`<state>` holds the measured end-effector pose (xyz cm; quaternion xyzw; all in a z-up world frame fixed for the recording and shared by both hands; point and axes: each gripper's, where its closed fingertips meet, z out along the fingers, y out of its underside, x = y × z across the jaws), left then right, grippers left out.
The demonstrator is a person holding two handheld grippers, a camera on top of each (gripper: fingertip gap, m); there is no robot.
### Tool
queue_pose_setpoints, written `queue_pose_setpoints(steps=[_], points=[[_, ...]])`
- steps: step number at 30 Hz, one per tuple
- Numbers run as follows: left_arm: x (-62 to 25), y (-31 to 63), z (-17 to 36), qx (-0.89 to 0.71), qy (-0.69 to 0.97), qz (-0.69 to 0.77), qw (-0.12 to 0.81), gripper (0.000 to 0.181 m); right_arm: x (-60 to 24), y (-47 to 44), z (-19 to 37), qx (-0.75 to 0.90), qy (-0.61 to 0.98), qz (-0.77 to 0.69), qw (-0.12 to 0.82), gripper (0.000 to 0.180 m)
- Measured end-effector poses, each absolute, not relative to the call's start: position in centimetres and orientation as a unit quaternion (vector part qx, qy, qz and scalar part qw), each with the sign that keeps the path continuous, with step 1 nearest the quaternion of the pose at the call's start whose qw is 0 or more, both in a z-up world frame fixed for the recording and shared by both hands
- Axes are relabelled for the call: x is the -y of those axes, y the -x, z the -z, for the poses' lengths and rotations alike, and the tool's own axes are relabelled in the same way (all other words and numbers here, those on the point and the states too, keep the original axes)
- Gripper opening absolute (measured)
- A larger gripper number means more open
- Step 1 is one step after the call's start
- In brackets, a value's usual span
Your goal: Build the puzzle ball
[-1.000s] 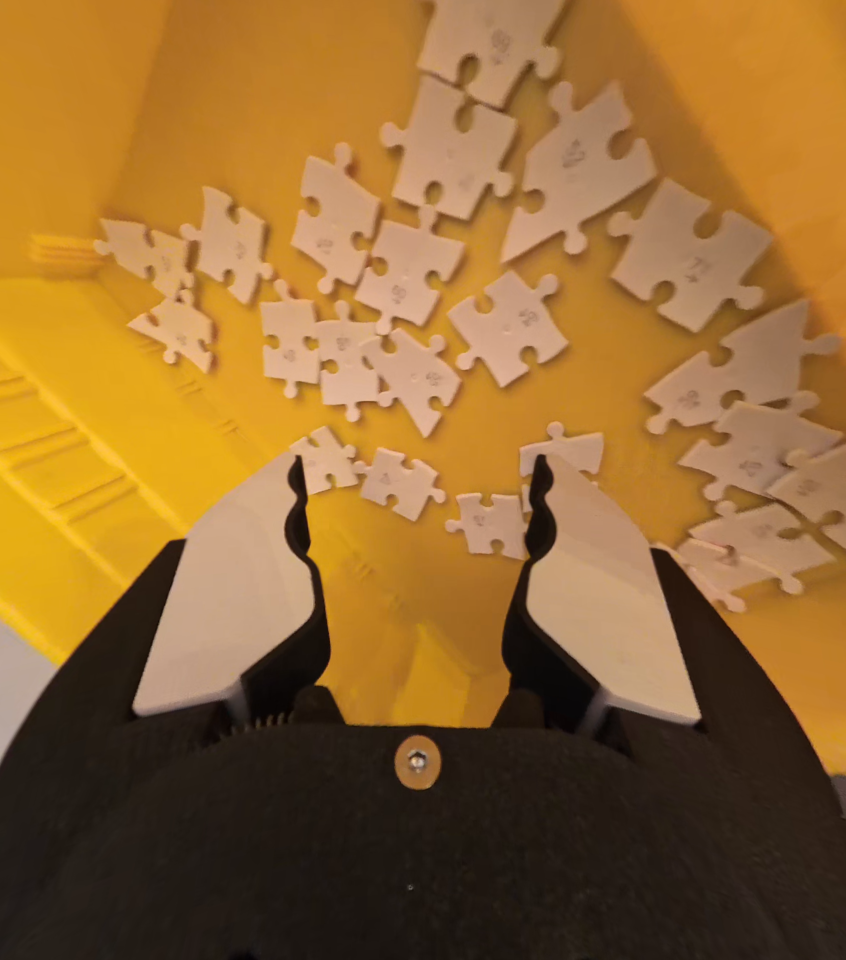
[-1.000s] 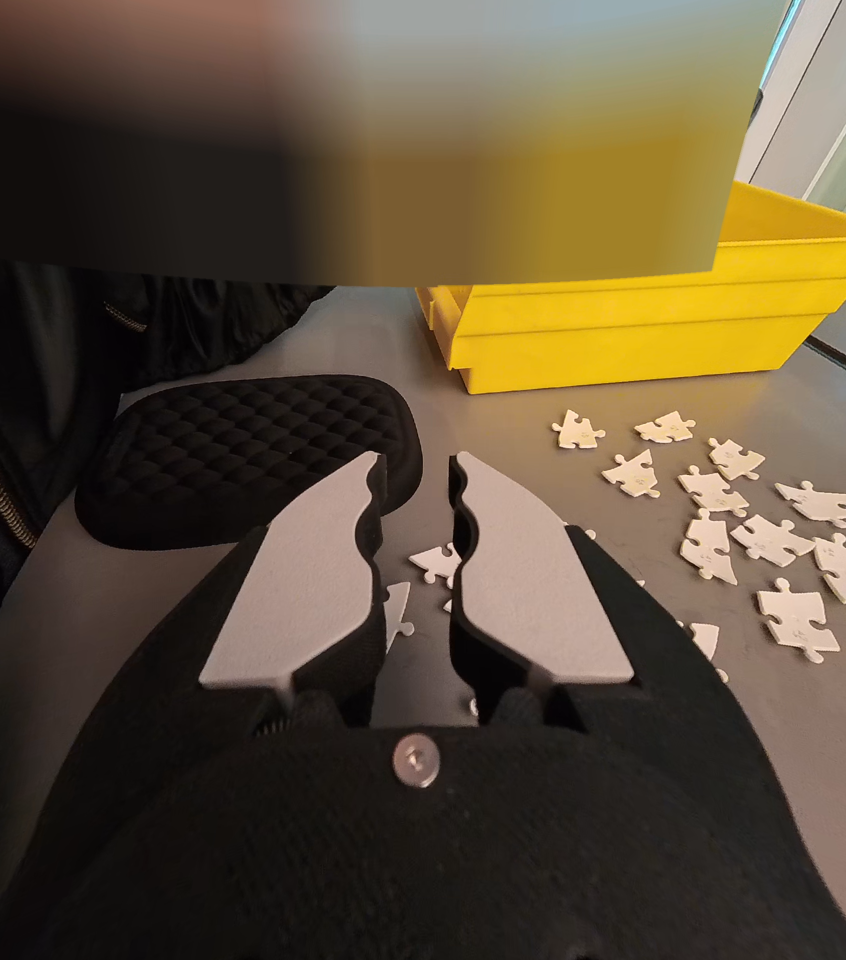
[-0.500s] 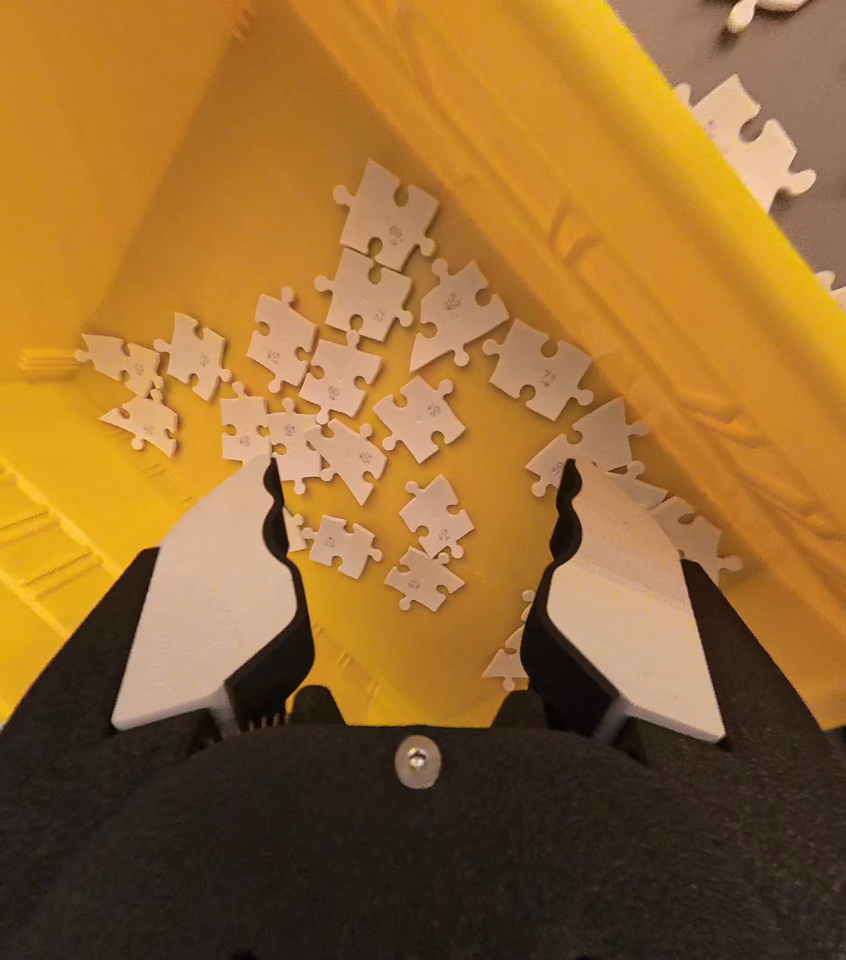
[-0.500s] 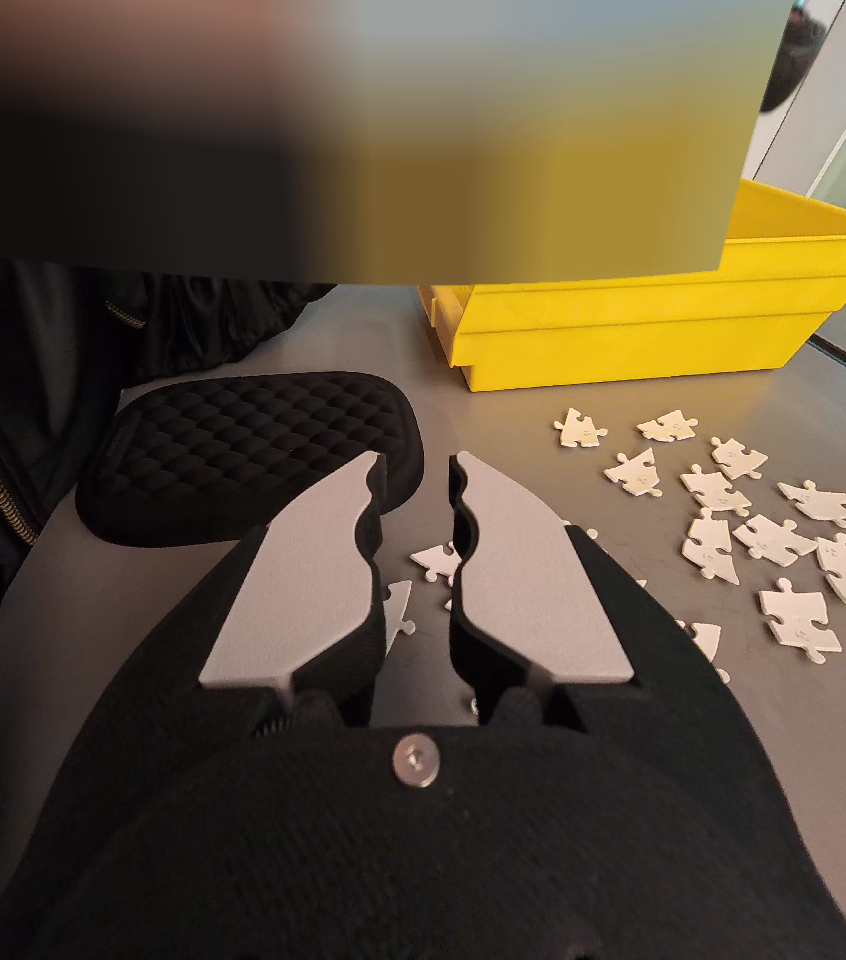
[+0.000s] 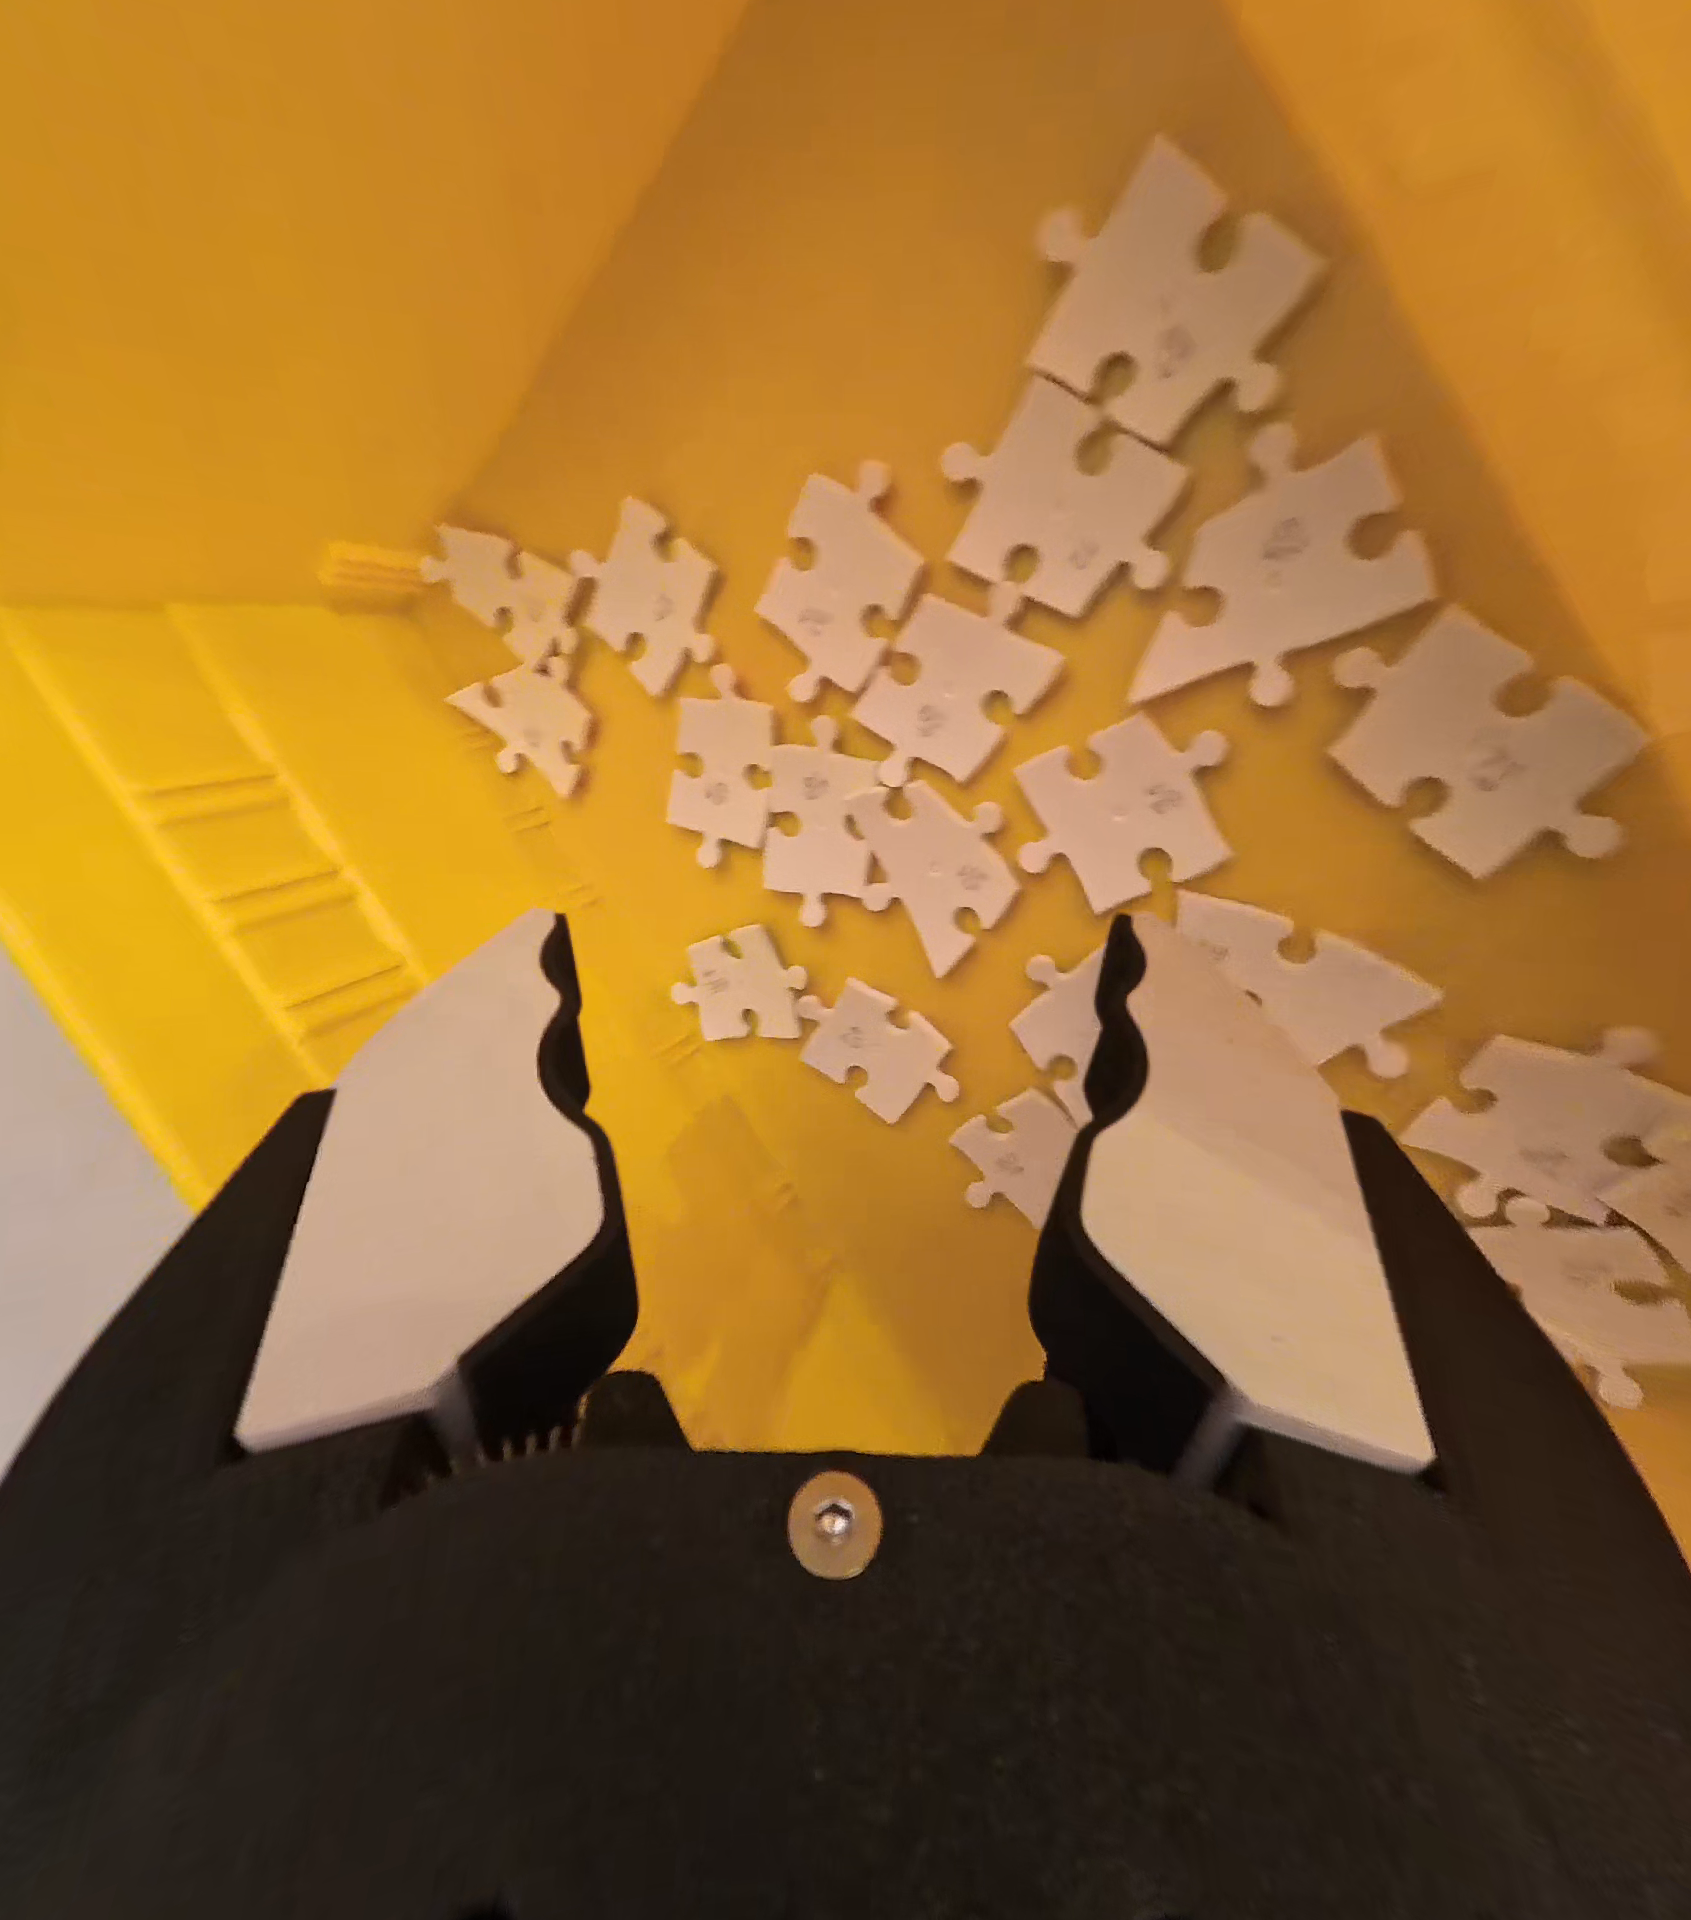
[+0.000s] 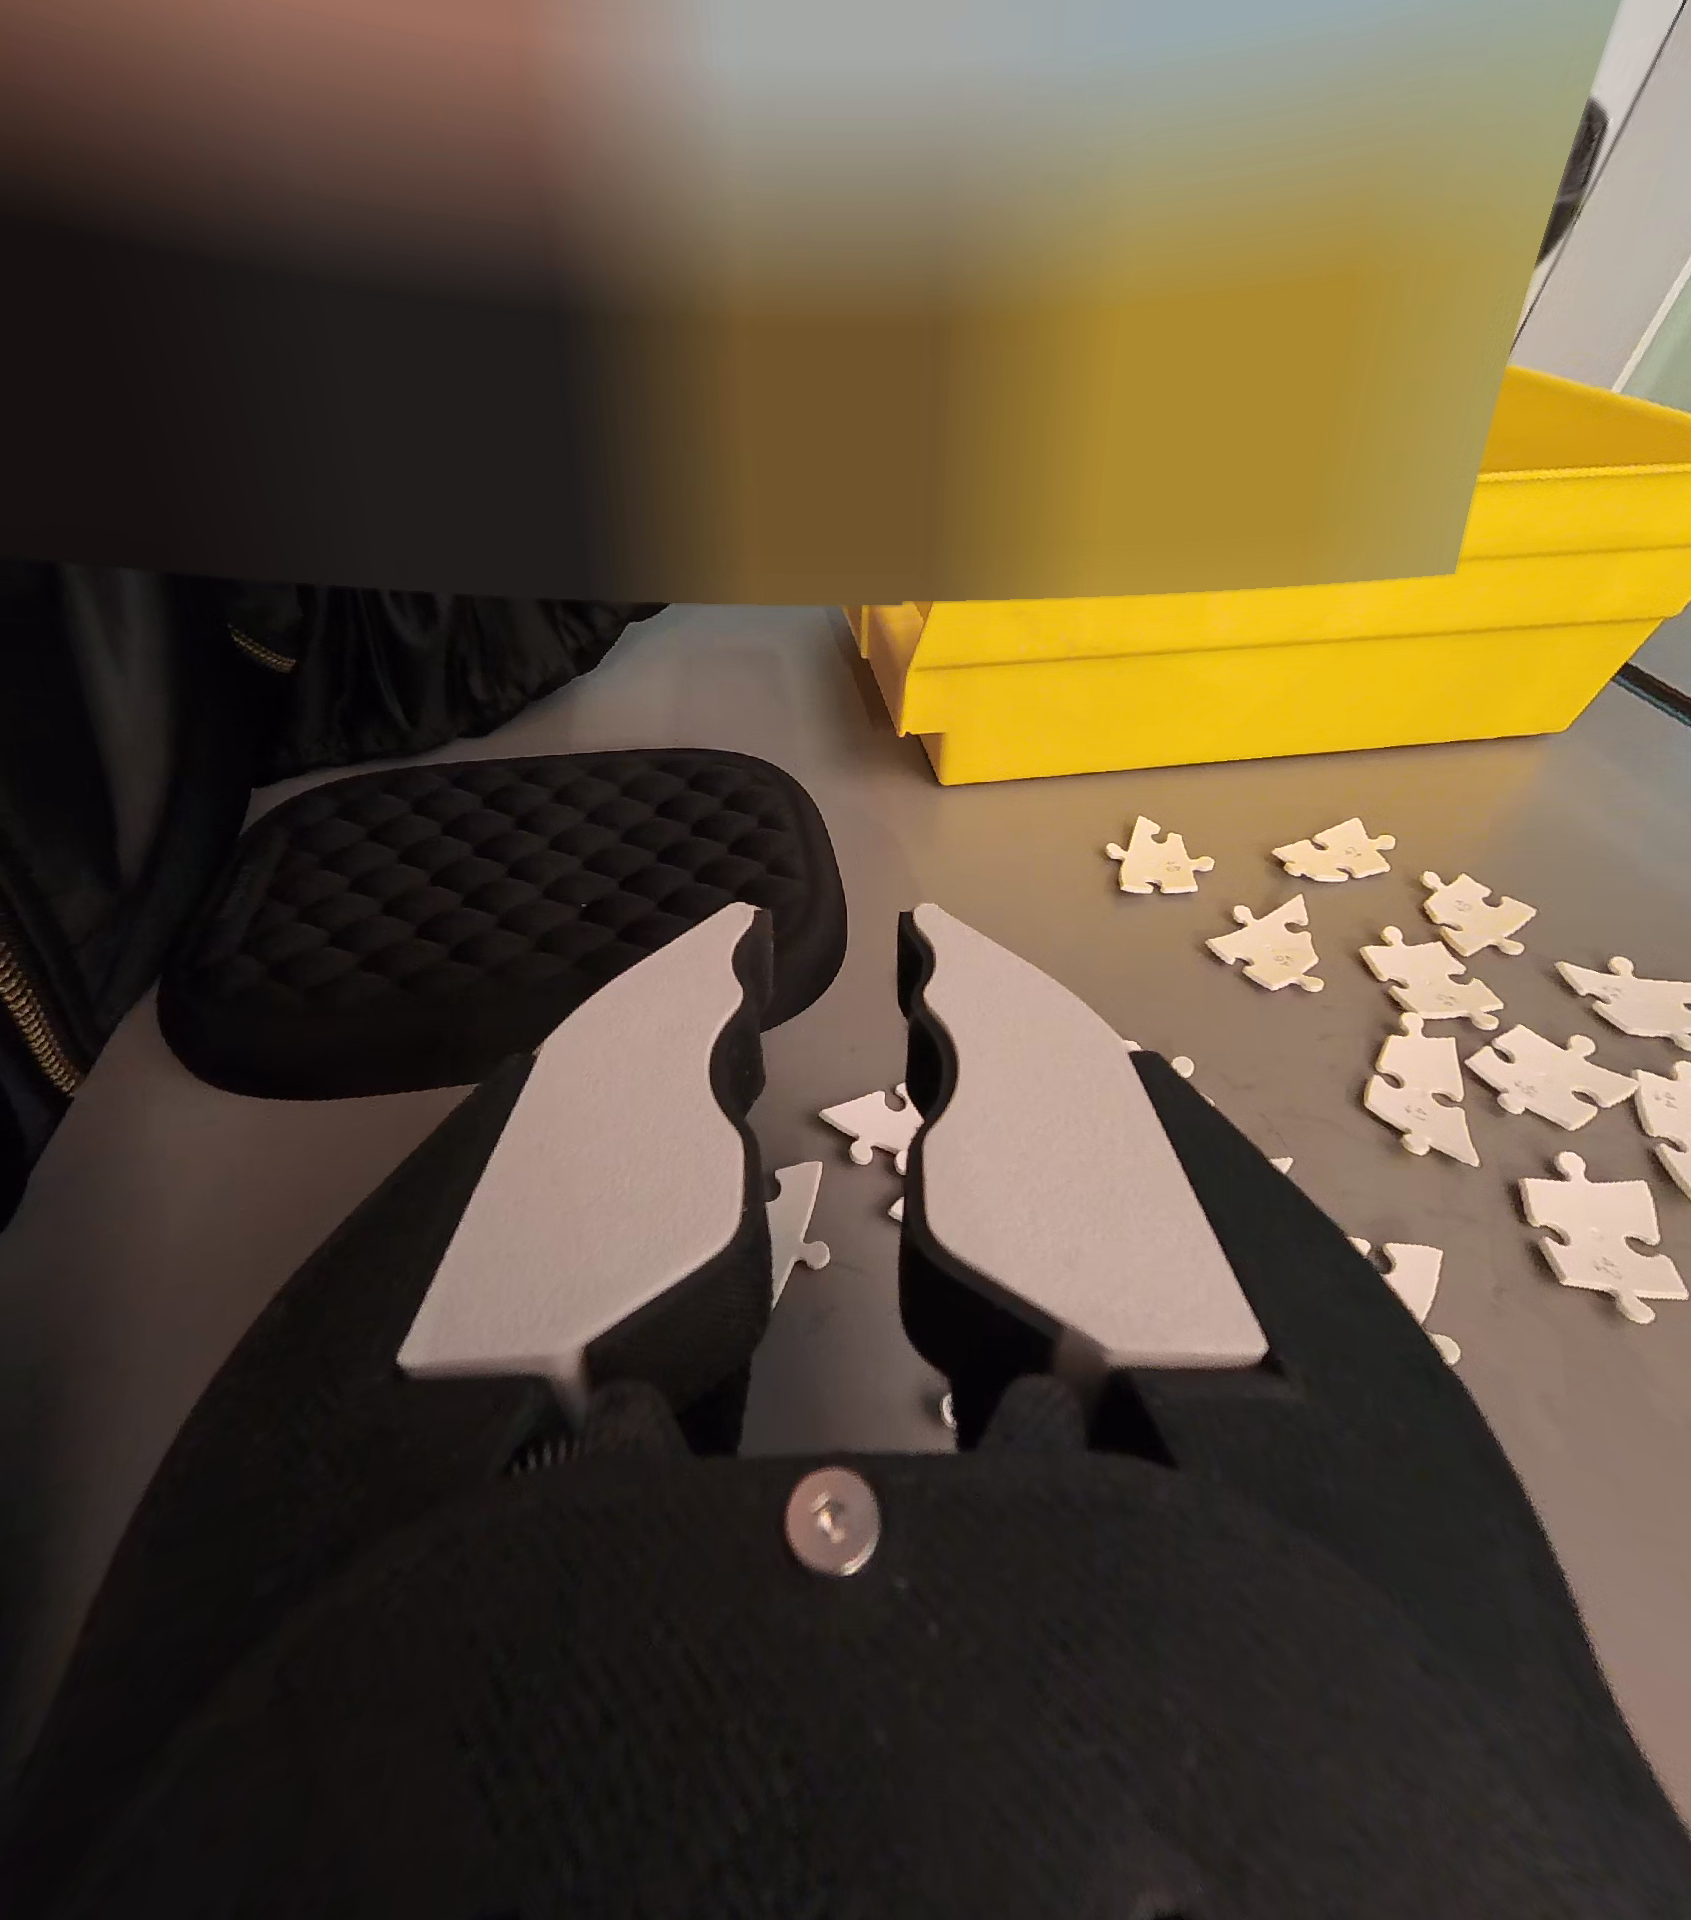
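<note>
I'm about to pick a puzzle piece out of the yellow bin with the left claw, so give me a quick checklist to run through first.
1. Left claw open and empty: ok, jaws wide apart.
2. Claw inside the yellow bin: ok, its walls stand on both sides.
3. A lone piece ahead: ok, small piece lies between the fingers' line, though it touches a neighbour.
4. Overlapping pieces avoided: cannot tell, they lie just beyond.
5. Right claw clear of the bin: ok, empty, jaws slightly apart over the table.
6. View sharp: not ok, blurred.
</note>
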<state>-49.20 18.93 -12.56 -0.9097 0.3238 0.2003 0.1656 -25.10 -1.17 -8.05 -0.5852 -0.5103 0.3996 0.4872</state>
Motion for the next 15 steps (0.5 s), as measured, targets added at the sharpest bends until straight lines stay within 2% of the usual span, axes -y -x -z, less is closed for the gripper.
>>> queue_pose_setpoints(steps=[3,5,10,15], points=[[-18.8,48.5,11.5,-0.319,0.914,-0.160,0.192,0.098,1.2,25.1,8.1,0.510,0.585,-0.400,0.487,0.024],[-17.8,47.5,11.1,-0.333,0.915,-0.123,0.190,0.106,1.2,25.1,8.1,0.510,0.586,-0.401,0.486,0.024],[-14.8,46.0,12.6,-0.399,0.903,-0.101,0.120,0.120,1.2,25.1,8.0,0.509,0.586,-0.402,0.486,0.024],[-13.8,46.5,13.5,-0.419,0.897,-0.115,0.082,0.119,1.2,25.1,8.1,0.510,0.586,-0.402,0.485,0.024]])
